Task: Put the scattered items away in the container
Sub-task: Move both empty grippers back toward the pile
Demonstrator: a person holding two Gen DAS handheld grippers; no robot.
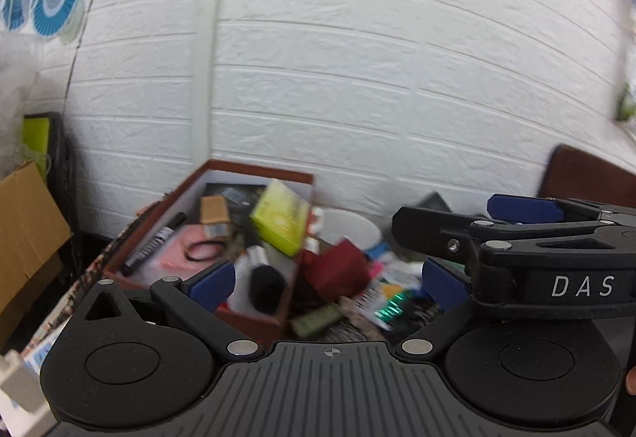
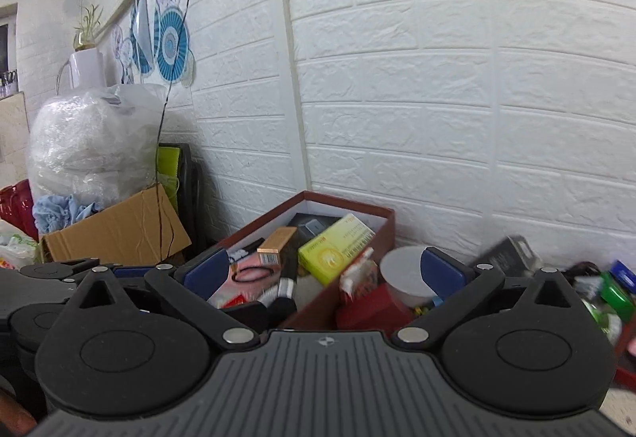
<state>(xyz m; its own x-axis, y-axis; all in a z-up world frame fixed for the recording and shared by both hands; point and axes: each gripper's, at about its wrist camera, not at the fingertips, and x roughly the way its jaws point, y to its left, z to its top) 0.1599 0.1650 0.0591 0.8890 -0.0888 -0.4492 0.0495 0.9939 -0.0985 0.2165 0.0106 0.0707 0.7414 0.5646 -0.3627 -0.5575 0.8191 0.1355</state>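
The container is a red-brown box [image 1: 258, 171] [image 2: 346, 200] with a white inside, standing against the wall. It holds a yellow-green carton [image 1: 280, 216] [image 2: 338, 252], a black marker [image 1: 155, 244], a small tan box [image 1: 214, 214] and a pink pad with a black hair band [image 1: 204, 250]. Right of it lie a dark red box [image 1: 338, 266] [image 2: 369, 308], a white bowl [image 1: 349, 226] [image 2: 401, 274] and loose packets [image 1: 389, 298]. My left gripper [image 1: 328, 284] is open and empty, back from the box. My right gripper [image 2: 325, 274] is also open with nothing in it.
A white brick-pattern wall [image 2: 437, 99] stands close behind the box. To the left are a cardboard carton [image 2: 119, 234], a bulging plastic bag [image 2: 91, 143] and a hanging black cord [image 2: 167, 119]. A black case [image 2: 512, 254] and green items [image 2: 612, 294] lie at the right.
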